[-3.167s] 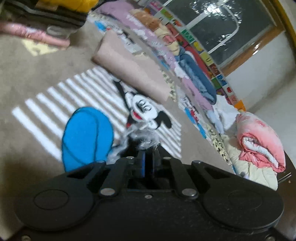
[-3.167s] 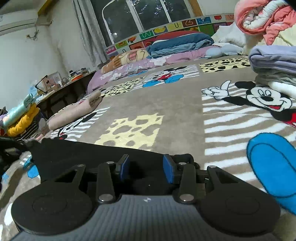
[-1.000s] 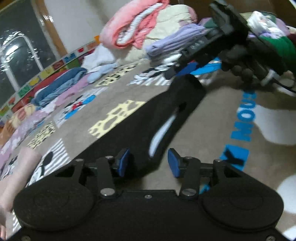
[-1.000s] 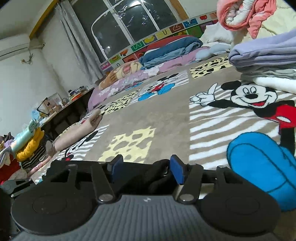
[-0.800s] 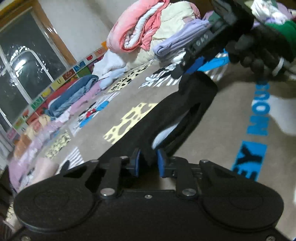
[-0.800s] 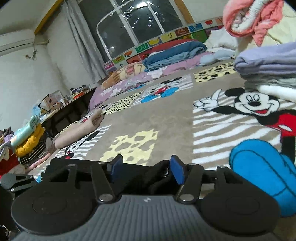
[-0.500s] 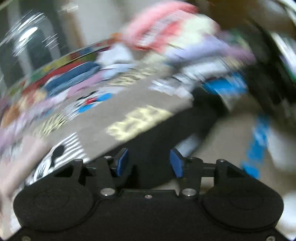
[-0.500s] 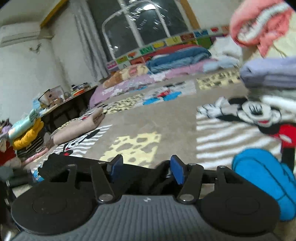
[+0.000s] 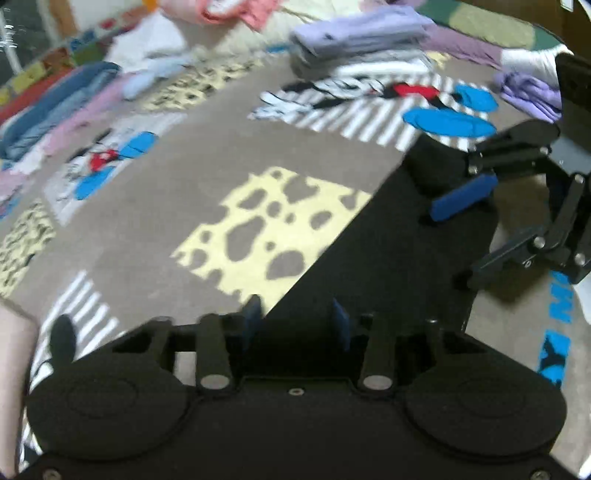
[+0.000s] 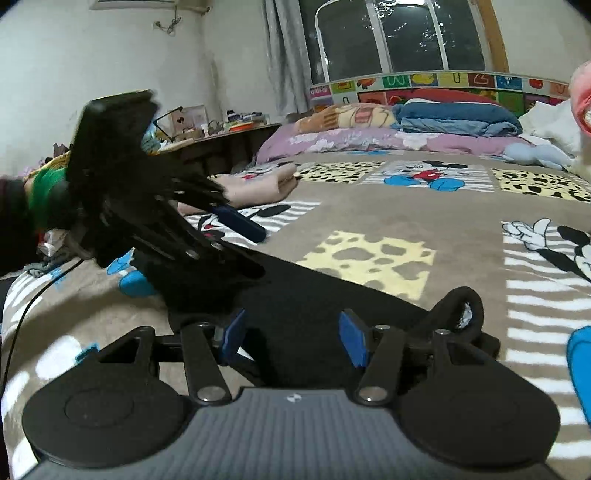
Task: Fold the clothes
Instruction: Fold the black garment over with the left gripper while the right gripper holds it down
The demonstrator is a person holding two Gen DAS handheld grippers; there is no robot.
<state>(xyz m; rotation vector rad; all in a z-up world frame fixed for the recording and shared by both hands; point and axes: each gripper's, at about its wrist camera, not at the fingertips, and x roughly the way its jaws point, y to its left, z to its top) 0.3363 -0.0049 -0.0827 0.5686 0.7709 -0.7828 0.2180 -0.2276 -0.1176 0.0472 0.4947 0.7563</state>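
Fabric of a black garment [image 9: 388, 254] is spread flat on the cartoon-mouse blanket [image 9: 155, 221], stretched between the two grippers. The left gripper [image 9: 295, 323] is held low over one end of it, tilted slightly, with its blue-padded fingers [image 9: 253, 314] set apart and the dark cloth lying between them, not pinched. The right gripper [image 10: 291, 332] is held low at the other end, its fingers [image 10: 352, 338] likewise spread wide over the cloth, where a raised fold [image 10: 461, 306] is seen just beside the right finger. A stack of folded clothes [image 9: 358, 40] is seen well beyond the garment. Blue lettering [image 9: 557, 332] is printed on the blanket near the right gripper, but only fragments are legible. Alphabet letters are shown on a coloured border [image 10: 424, 83] below the window [image 10: 399, 35].
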